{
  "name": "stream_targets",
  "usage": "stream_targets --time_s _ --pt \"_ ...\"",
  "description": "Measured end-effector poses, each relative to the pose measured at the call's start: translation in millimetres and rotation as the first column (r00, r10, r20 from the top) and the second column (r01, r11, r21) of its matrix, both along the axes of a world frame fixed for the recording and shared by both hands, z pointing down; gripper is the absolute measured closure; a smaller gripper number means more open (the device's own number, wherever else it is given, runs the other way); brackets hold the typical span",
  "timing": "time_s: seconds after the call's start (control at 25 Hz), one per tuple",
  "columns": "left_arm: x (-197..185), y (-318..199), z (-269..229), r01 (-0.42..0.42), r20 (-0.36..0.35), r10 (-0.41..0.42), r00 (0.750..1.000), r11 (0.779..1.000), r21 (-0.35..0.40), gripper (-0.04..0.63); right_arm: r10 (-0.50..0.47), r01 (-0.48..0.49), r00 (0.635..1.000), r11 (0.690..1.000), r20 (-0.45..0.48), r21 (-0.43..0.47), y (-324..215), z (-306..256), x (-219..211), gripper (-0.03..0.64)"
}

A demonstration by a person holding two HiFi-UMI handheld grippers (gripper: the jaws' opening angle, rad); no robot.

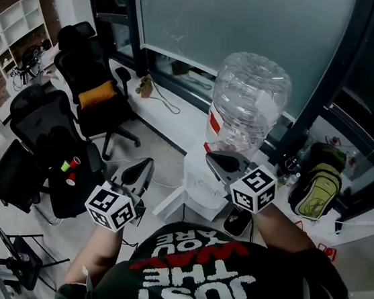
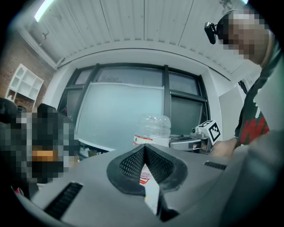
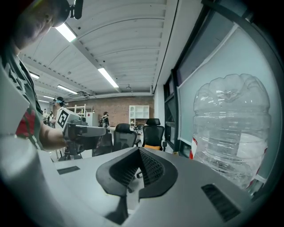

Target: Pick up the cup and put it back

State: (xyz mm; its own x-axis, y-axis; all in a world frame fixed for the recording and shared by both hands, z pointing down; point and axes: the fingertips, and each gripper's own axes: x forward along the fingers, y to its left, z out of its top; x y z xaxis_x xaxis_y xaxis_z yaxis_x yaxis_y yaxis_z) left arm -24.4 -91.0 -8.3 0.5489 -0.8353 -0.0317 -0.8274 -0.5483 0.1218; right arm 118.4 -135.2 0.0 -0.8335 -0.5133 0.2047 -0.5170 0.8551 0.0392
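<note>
Nearest, the left tool [image 1: 140, 172] and right tool [image 1: 226, 162] are both clenched on nothing, held level. Just beyond stands the big water bottle [image 1: 249, 102]. No cup shows in any view; pickup seems unstarted, so next comes locating it.

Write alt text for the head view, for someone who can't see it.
A person in a black printed shirt holds out the left gripper and right gripper, both shut and empty, toward a white water dispenser topped by a large clear bottle. Black office chairs stand at left, a backpack at right.
</note>
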Motion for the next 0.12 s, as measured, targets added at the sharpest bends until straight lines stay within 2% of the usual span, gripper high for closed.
stream_targets --time_s 0.12 --pt "-2.1 -1.0 0.8 0.001 -0.001 -0.001 1.0 1.0 -0.002 0.591 -0.004 0.004 1.0 1.0 0.0 0.0 -0.2 0.4 -2.9 0.584"
